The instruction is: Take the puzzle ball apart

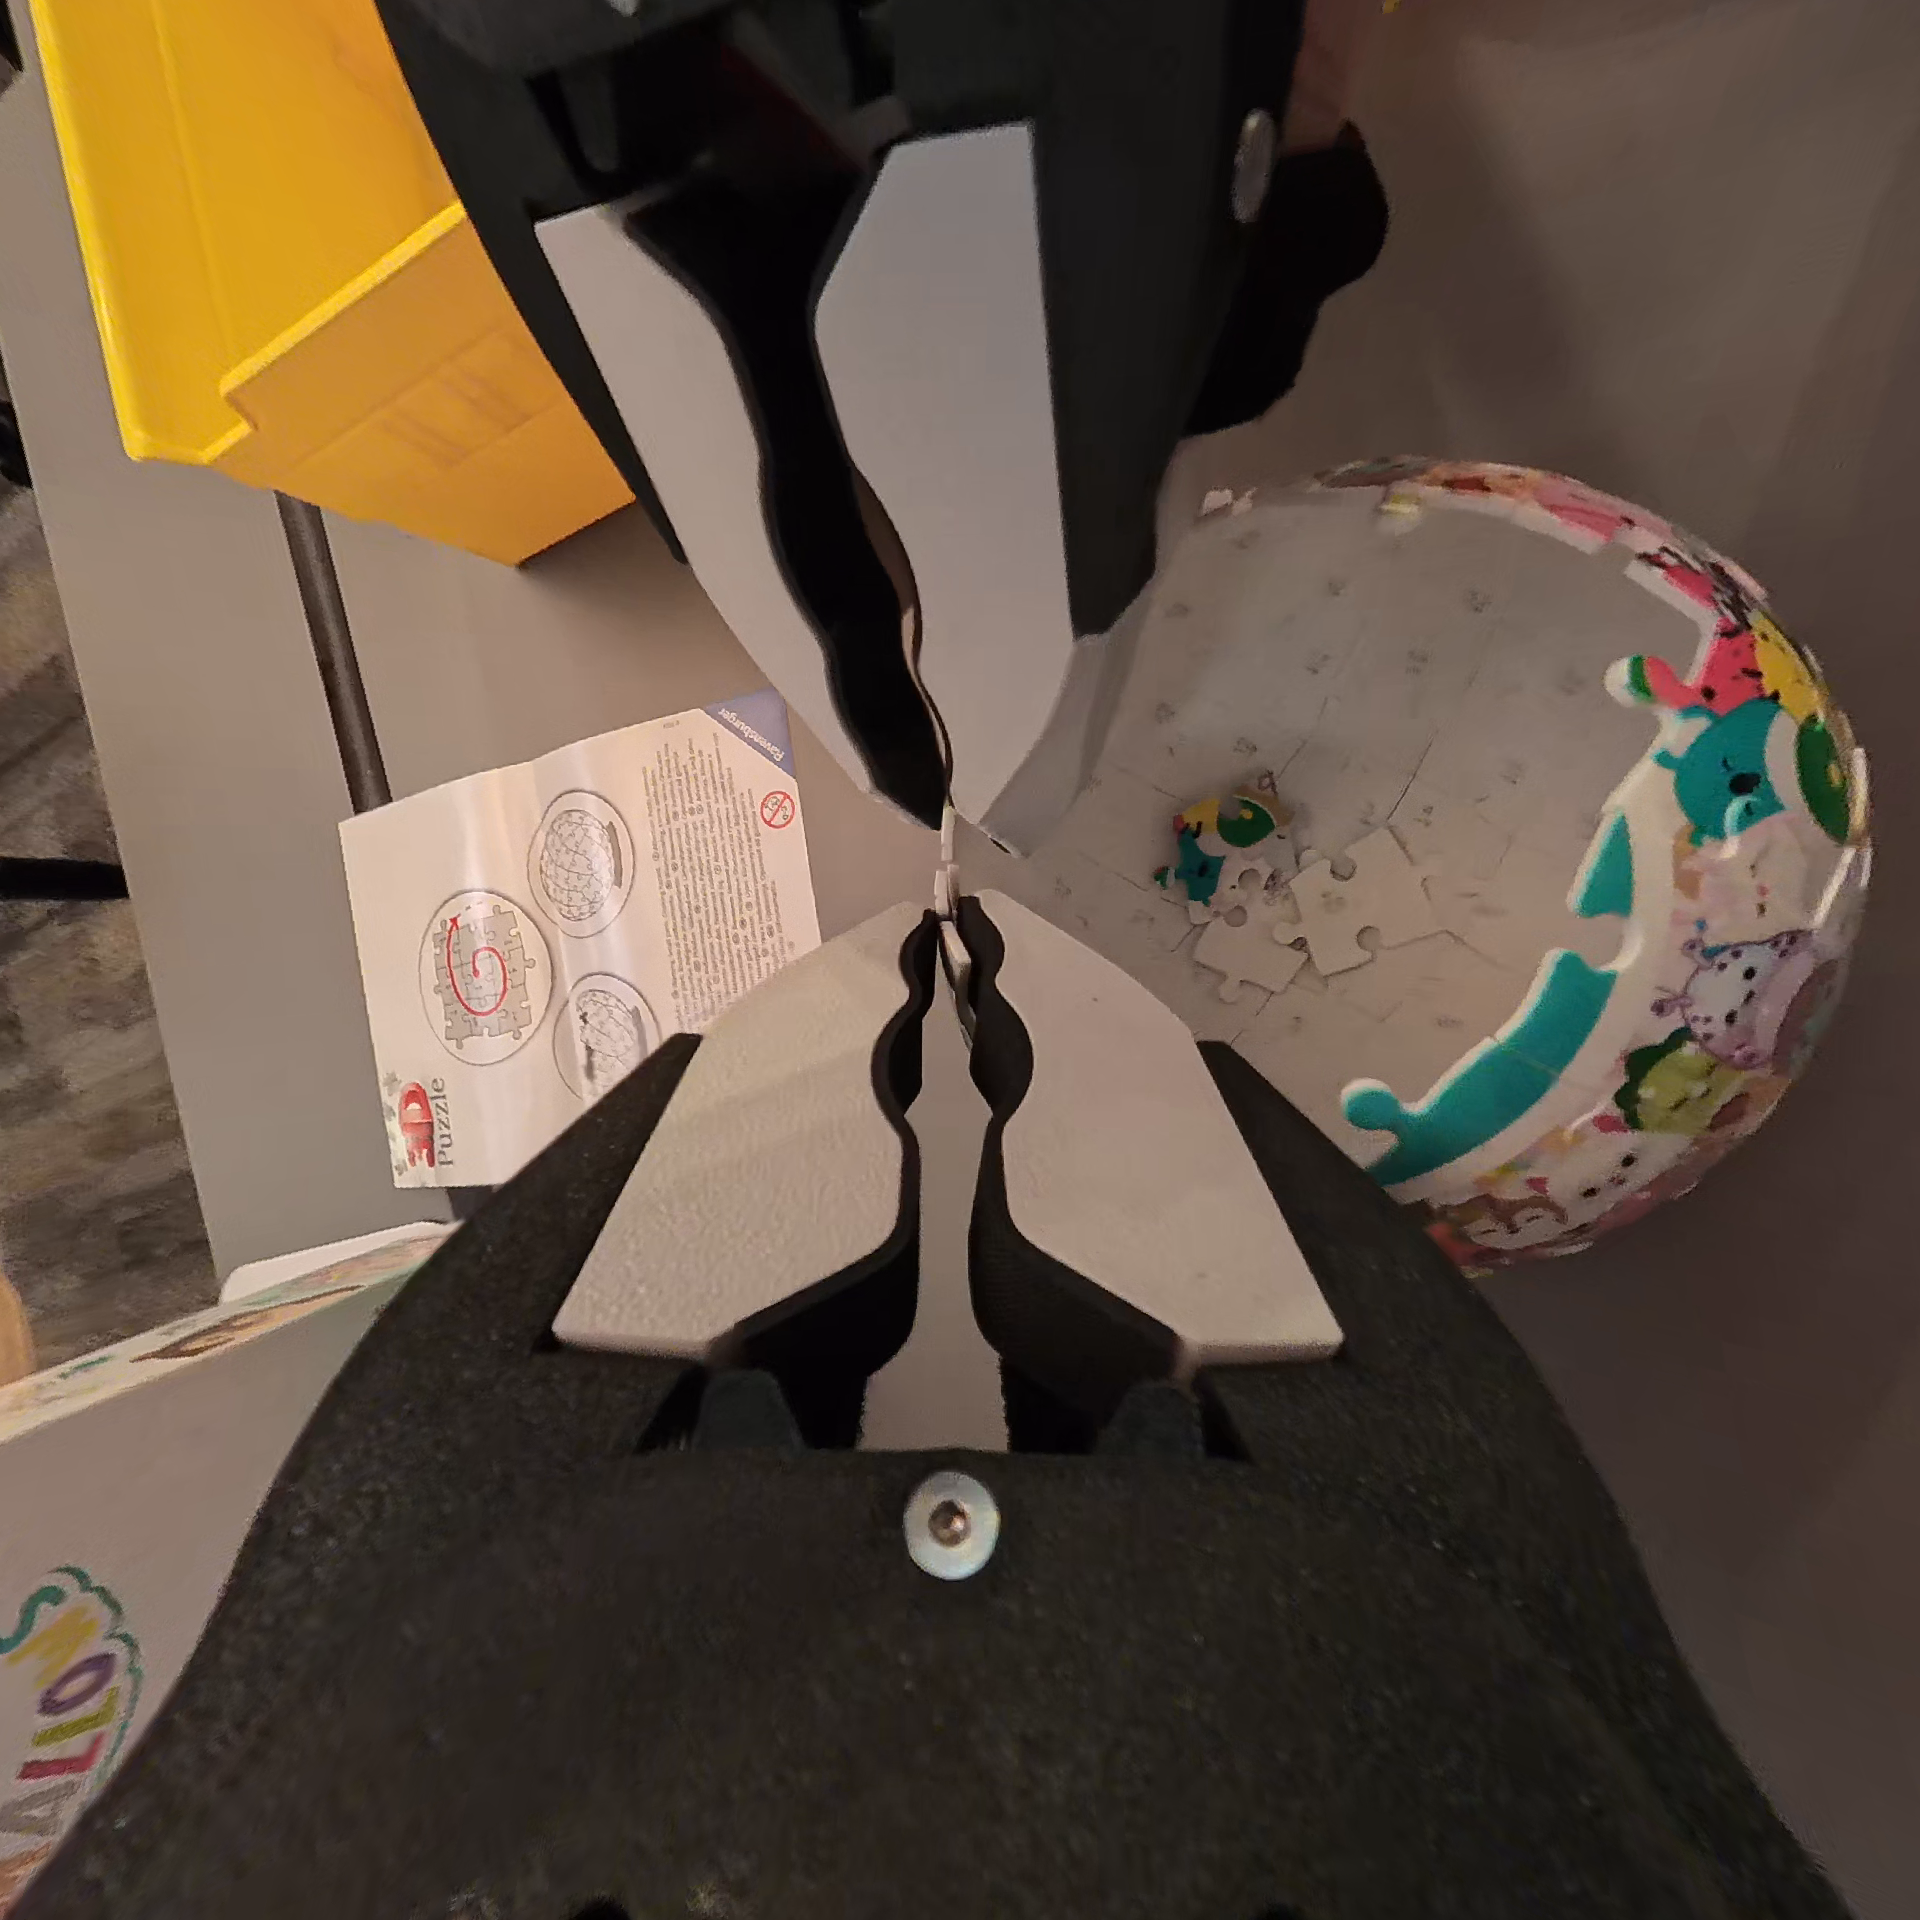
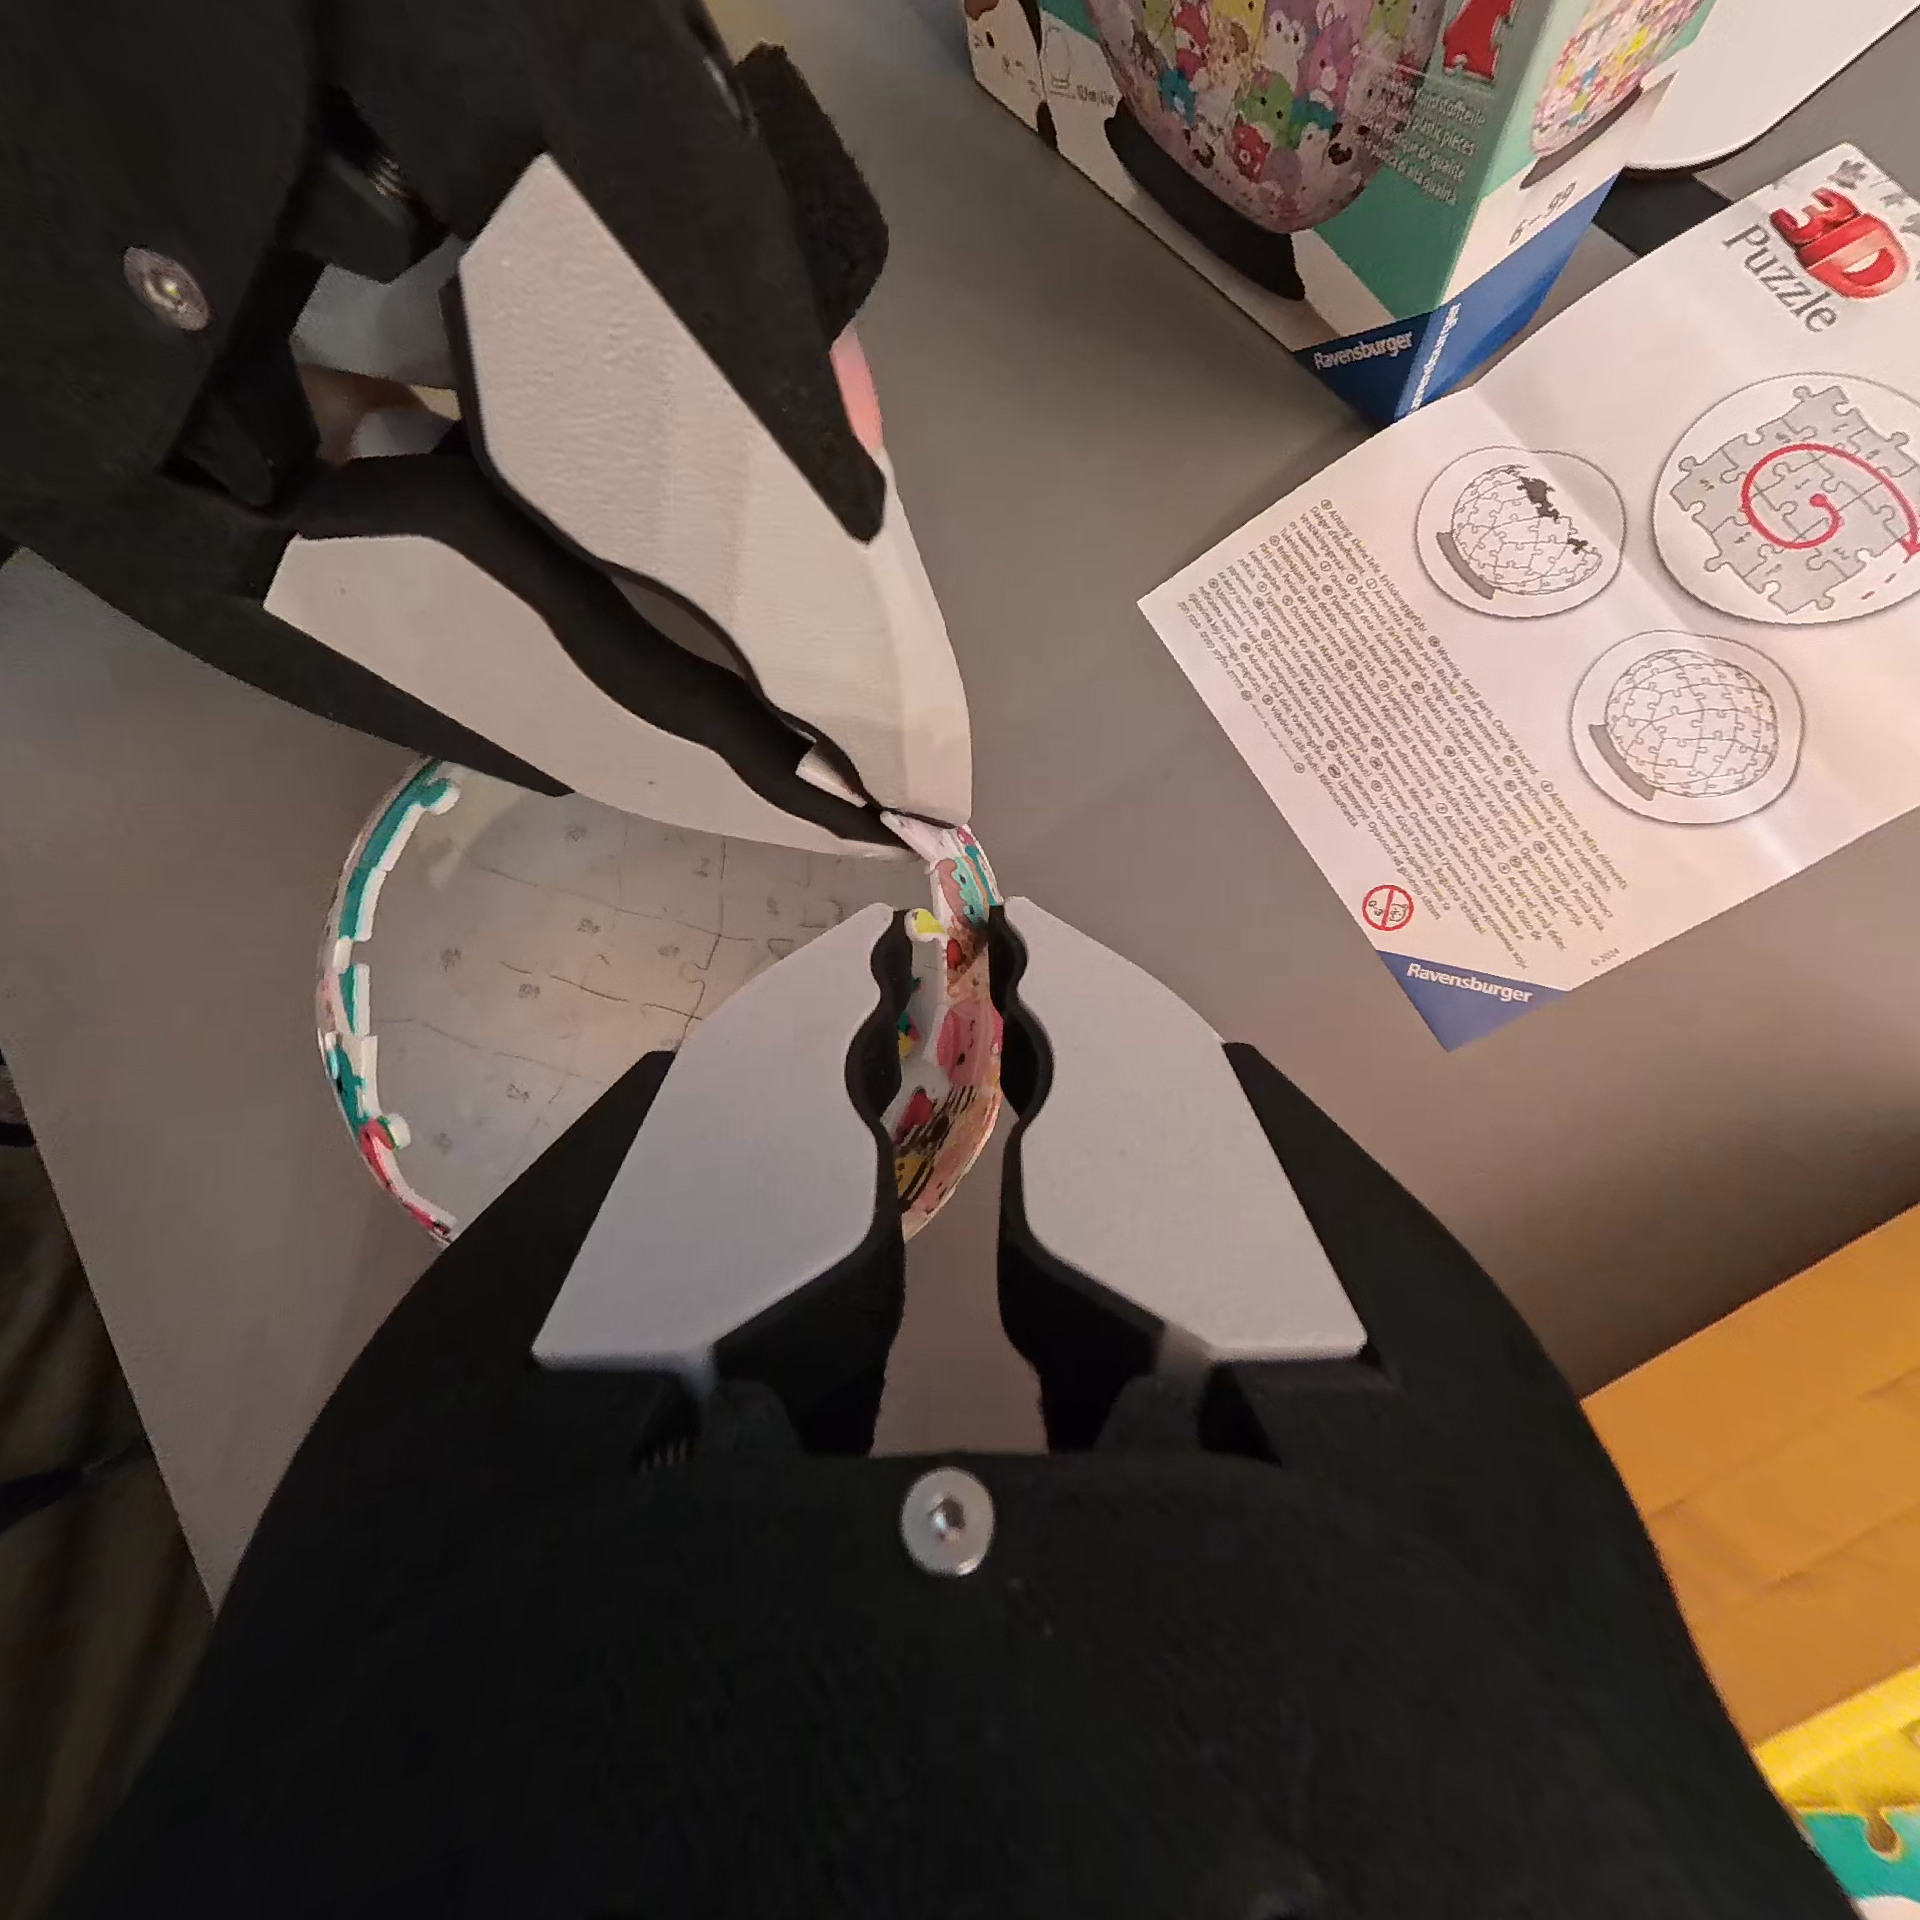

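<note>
We count two grippers, the left gripper (image 1: pixel 943 914) and the right gripper (image 2: pixel 943 914), tips nearly meeting. One puzzle ball (image 1: pixel 1455 831), an open shell, sits on the right of the grey table (image 1: pixel 1558 312), with roughly three or four loose pieces (image 1: pixel 1262 904) inside. One instruction sheet (image 2: pixel 1558 665), one puzzle box (image 2: pixel 1351 135), one yellow bin (image 1: pixel 312 260) far left.

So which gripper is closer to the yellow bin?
Right. The right gripper comes in from beside the yellow bin; the left gripper sits opposite, farther off.
</note>
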`<state>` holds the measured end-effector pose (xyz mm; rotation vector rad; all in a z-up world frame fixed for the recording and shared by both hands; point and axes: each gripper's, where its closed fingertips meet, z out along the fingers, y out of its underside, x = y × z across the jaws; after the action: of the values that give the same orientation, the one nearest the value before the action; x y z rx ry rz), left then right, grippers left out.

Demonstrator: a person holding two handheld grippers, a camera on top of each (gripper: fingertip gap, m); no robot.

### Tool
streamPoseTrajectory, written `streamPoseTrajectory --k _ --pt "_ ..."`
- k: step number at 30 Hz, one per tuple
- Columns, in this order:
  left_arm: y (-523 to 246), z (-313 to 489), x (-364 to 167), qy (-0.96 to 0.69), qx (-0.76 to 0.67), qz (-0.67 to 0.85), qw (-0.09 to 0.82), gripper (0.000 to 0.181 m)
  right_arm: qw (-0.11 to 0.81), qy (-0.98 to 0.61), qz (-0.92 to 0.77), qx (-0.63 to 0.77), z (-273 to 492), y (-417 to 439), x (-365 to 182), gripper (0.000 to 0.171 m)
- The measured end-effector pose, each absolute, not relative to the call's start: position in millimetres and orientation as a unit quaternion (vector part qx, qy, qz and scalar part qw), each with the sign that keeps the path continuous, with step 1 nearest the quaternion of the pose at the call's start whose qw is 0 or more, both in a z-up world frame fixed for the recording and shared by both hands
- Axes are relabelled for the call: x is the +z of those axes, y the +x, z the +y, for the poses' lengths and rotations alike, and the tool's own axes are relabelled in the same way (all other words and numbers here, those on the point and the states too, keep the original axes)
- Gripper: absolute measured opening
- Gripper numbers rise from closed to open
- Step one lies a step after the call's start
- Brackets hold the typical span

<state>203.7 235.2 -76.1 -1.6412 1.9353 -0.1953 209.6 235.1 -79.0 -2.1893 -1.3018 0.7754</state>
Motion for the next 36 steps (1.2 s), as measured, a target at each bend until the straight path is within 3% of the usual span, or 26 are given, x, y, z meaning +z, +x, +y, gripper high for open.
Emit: streamPoseTrajectory --k 16,26,36 --pt "203.5 232.4 -74.3 -0.514 -0.013 0.796 0.32 0.005 0.228 -0.786 -0.484 0.31 233.1 209.0 -78.0 0.015" --pt "205.5 239.0 -45.6 -0.64 -0.151 0.686 0.313 0.006 0.247 -0.78 -0.485 0.308 235.0 208.4 -73.4 0.018" --pt "198.9 241.0 -46.9 -0.68 -0.176 0.641 0.311 0.012 0.295 -0.763 -0.49 0.301 239.7 215.3 -50.5 0.019"
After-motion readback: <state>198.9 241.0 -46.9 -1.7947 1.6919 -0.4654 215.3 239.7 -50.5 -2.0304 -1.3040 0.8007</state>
